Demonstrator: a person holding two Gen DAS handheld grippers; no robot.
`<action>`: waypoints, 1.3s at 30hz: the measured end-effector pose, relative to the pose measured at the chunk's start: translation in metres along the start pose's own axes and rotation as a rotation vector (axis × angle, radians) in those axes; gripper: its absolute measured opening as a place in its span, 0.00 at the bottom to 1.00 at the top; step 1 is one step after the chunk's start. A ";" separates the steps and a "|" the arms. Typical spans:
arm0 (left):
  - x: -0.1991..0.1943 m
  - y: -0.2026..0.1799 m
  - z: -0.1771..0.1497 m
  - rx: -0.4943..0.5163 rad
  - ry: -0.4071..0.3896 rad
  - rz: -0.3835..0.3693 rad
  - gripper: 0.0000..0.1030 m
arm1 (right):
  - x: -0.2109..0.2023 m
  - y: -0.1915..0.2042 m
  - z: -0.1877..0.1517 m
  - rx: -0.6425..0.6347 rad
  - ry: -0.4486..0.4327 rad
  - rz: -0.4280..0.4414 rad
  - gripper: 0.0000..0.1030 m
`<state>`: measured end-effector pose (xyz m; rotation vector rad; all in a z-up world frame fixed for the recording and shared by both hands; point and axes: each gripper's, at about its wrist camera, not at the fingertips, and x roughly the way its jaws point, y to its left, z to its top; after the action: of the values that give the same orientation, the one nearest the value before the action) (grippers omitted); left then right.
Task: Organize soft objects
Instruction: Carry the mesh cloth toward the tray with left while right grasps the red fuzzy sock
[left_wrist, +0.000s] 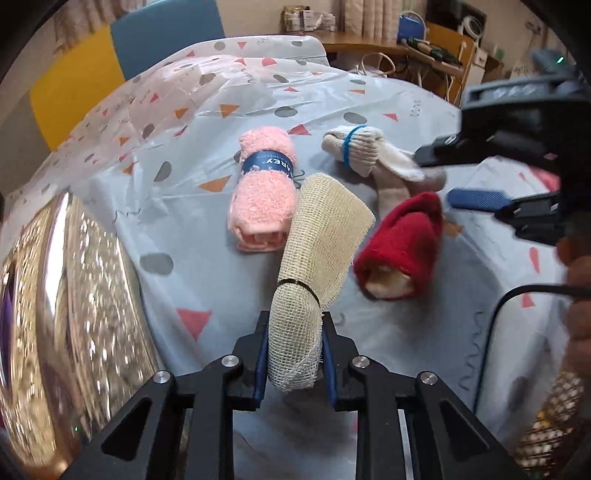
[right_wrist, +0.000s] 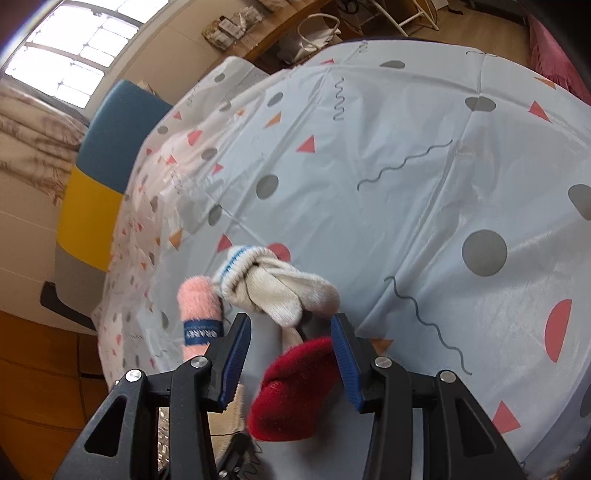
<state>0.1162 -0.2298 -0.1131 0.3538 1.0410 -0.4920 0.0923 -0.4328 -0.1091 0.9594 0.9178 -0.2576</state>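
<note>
In the left wrist view my left gripper (left_wrist: 295, 322) is shut on the near end of a beige mesh cloth roll (left_wrist: 325, 236), which is tied with a black band and tilts up over the table. Behind it lie a pink towel roll (left_wrist: 264, 192) with a blue label, a white sock bundle (left_wrist: 354, 149) with a blue band, and a red cloth (left_wrist: 402, 247). My right gripper (left_wrist: 434, 175) hangs open just above the red cloth. In the right wrist view the right gripper (right_wrist: 290, 319) straddles the red cloth (right_wrist: 295, 387), pads apart from it. The white sock bundle (right_wrist: 273, 284) and pink roll (right_wrist: 199, 306) are just beyond.
A shiny silver container (left_wrist: 74, 295) fills the left of the left wrist view. A woven basket (left_wrist: 554, 424) sits at the lower right, below a hand (left_wrist: 580, 295) and a black cable (left_wrist: 495, 332). The patterned tablecloth (right_wrist: 406, 184) covers the table. A blue and yellow chair (right_wrist: 92, 177) stands at its edge.
</note>
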 end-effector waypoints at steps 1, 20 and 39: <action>-0.004 -0.001 0.000 -0.007 -0.011 0.002 0.24 | 0.003 0.000 -0.001 0.000 0.015 0.003 0.44; -0.077 0.095 0.085 -0.278 -0.130 -0.010 0.24 | 0.047 0.069 -0.054 -0.532 0.154 -0.269 0.59; -0.179 0.337 -0.050 -0.690 -0.275 0.258 0.24 | 0.058 0.085 -0.073 -0.693 0.143 -0.344 0.55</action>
<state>0.1889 0.1171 0.0382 -0.1908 0.8221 0.0664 0.1350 -0.3148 -0.1218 0.1788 1.1945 -0.1418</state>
